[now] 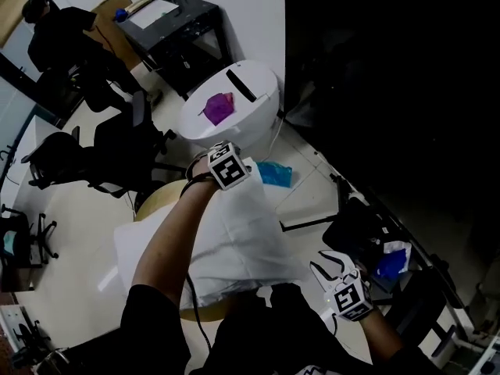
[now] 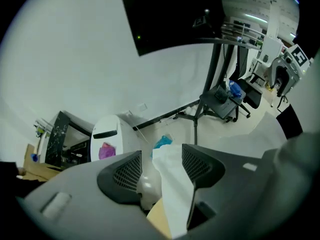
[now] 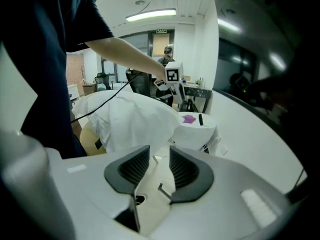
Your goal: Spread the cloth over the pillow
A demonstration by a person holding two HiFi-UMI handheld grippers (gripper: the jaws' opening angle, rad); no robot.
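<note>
Nearest the person: right gripper (image 3: 159,165), jaws wide, only bare floor between them; it hangs off the near right corner of the cloth (image 1: 234,237), apart from it. The cloth lies ahead and to that gripper's left, heaped white on the round tan bench (image 1: 154,203). Its long axis runs away from the person. I cannot separate the pillow from the cloth over it. At the far end: left gripper (image 2: 161,165), jaws wide, with a fold of cloth standing loose between them and leaning on one pad, not pinched. Judgement: the left gripper is placed for the far edge, and the right must cross leftward for the near edge. Beyond: white bin (image 1: 254,100), blue bag (image 1: 275,173).
</note>
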